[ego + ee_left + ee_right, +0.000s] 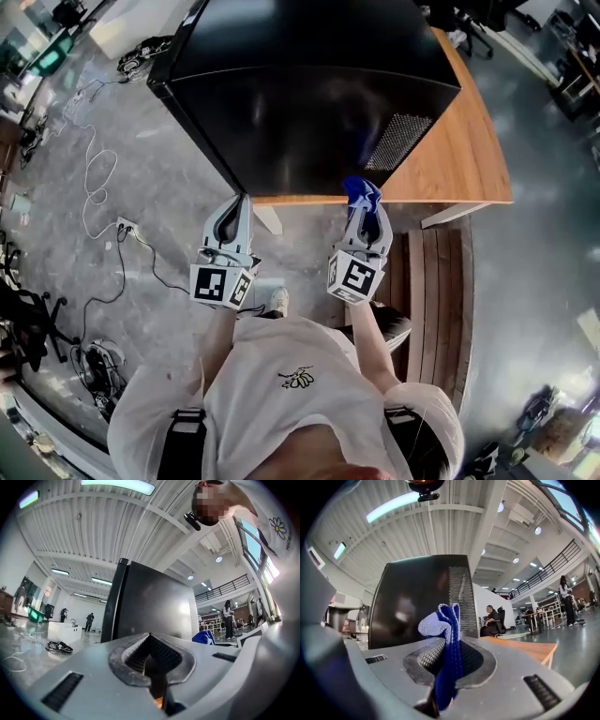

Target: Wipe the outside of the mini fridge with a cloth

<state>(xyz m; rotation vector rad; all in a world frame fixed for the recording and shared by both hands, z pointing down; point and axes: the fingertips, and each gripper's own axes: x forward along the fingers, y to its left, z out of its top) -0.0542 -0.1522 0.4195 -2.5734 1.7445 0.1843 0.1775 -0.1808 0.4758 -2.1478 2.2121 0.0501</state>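
Cloth (pixel 446 630), blue and limp, stands pinched in our right gripper (pixel 449 667), whose jaws close on its fold; we judge it light and best held there. Our left gripper (pixel 152 665) is closed on nothing. The mini fridge (pixel 300 94) sits on the tabletop (pixel 459 159) just ahead, glossy and likely slick; its far sides are hidden.

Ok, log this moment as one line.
left gripper: shut, empty | right gripper: shut on cloth | cloth close to fridge, contact unclear

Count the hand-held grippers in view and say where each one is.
2. The left hand-held gripper, jaws shut and empty, points at the mini fridge's near corner. The right hand-held gripper, shut on a blue cloth, sits near the fridge's vent grille.
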